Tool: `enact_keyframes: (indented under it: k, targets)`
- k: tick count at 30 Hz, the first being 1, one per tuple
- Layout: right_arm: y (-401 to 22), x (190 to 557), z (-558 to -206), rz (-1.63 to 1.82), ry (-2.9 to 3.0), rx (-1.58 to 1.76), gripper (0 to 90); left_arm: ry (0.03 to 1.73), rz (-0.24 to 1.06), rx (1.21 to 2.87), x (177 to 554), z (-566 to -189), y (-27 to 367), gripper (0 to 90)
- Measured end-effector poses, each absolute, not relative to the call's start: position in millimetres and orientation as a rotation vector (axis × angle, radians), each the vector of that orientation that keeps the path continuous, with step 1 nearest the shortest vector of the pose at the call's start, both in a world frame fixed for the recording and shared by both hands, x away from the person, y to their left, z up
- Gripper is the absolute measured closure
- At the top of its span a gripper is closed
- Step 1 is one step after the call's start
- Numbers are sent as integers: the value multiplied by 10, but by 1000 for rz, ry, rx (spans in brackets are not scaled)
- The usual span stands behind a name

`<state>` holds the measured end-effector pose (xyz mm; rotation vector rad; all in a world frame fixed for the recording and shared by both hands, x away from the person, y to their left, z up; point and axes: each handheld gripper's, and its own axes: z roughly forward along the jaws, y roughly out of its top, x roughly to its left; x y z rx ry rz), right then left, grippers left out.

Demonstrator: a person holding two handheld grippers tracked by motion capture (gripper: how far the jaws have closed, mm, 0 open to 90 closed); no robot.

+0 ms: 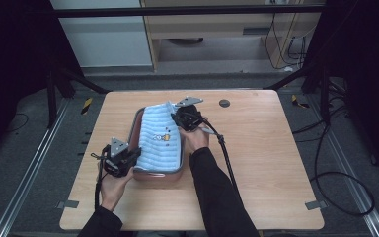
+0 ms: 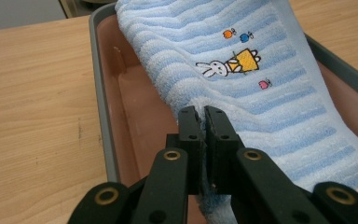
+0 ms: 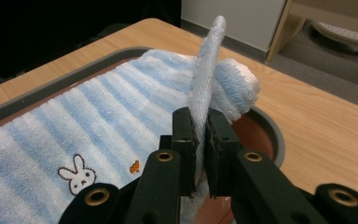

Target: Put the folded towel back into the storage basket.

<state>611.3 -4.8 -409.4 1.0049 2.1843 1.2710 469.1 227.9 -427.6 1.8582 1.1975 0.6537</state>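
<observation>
Already my left tool and right tool were each clenched on an edge of the blue striped towel, which lay draped over the pink tray on the worktop; settling it inside seemingly remained.

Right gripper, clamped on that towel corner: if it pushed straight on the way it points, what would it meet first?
Probably the rolled far end of the blue striped towel just past the right gripper, then the tray rim; depth is hard to judge.
</observation>
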Motion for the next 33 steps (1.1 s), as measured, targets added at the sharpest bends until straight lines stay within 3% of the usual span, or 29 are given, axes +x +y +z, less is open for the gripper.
enact_keyframes:
  k: [5,8,12,21,27,33]
  targets:
    - [-22,6126,-4186,1233,2222,1020,807,1211,665,1878,4716,-4317,2299,844]
    - [-26,6125,-4228,1208,2235,1027,753,1215,669,1862,4723,-4322,2313,786]
    - [-65,6113,-4234,1188,2239,1039,656,1210,681,1828,4701,-4273,2337,774]
    - [-331,5951,-4066,1261,2132,1050,530,1183,676,1788,4649,-4159,2373,726]
    - [-642,5781,-3937,1296,2054,1075,357,1143,661,1774,4621,-4095,2379,623]
    - [-1025,5588,-3886,1310,2008,1114,269,1126,683,1764,4617,-4077,2395,461]
